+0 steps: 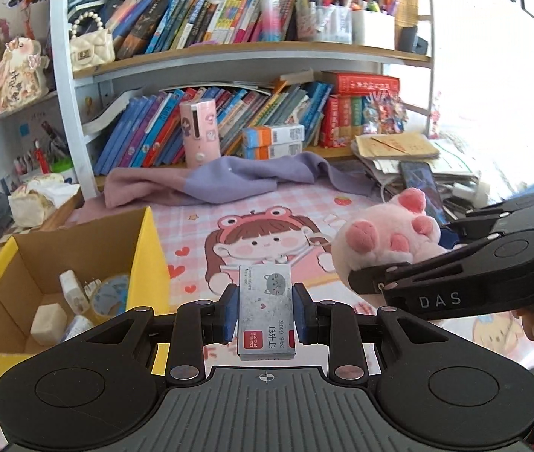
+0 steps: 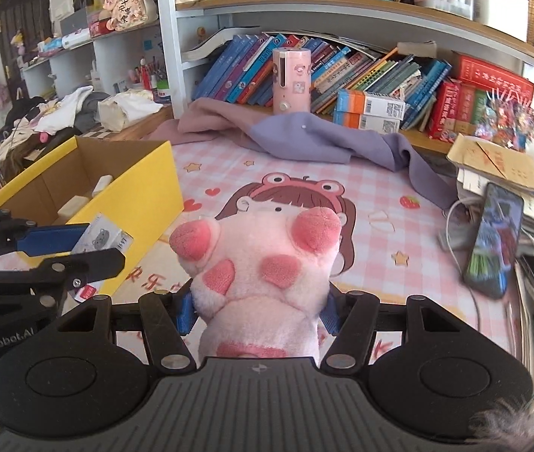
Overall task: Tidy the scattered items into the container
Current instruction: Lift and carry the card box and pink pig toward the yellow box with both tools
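My left gripper point(image 1: 266, 314) is shut on a small silver staple box point(image 1: 267, 312), held above the pink desk mat just right of the yellow cardboard box point(image 1: 146, 256). That box holds several small items, among them a white block point(image 1: 48, 324) and a tape roll point(image 1: 110, 295). My right gripper point(image 2: 259, 310) is shut on a pink plush paw toy point(image 2: 263, 275), lifted off the mat. In the left wrist view the right gripper point(image 1: 365, 282) with the plush toy point(image 1: 383, 239) hangs to the right. The right wrist view shows the left gripper point(image 2: 90, 243), the staple box point(image 2: 103, 241) and the yellow box point(image 2: 142, 192) at left.
A purple cloth point(image 1: 229, 179) lies at the back of the mat under the crowded bookshelves, next to a pink cylinder point(image 1: 201, 132). A phone point(image 2: 495, 241), cables and paper stacks point(image 2: 500, 165) crowd the right side. Clothes and bags point(image 2: 60, 113) pile up at the left.
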`<state>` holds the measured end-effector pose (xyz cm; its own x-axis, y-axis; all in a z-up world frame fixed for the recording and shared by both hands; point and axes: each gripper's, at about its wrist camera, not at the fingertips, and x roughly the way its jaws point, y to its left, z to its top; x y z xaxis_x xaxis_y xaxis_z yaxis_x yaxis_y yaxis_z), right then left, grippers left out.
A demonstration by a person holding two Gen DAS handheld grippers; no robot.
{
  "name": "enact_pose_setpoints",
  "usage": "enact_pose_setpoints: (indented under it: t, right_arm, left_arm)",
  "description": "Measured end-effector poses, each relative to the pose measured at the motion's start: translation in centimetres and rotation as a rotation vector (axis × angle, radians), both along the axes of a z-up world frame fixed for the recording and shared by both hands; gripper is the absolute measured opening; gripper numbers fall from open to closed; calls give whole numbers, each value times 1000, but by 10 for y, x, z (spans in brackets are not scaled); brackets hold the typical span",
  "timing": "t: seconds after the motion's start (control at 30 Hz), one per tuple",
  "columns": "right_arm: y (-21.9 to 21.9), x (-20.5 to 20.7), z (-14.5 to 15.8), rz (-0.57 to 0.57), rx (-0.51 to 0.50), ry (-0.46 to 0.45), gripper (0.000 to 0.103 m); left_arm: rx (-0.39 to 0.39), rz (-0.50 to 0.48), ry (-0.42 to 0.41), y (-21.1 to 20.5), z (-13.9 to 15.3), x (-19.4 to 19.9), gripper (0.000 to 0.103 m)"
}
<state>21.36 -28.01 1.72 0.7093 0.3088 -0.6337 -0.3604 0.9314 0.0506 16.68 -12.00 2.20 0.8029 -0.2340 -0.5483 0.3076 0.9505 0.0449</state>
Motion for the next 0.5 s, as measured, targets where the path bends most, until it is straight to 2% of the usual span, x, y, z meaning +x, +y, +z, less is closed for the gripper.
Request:
enact_pose_setpoints:
  t: [0.5]
  right_arm:
    - [51, -105, -3, -85, -21, -9, 58]
  left_arm:
    - [-21, -51, 40, 61, -9, -78, 28]
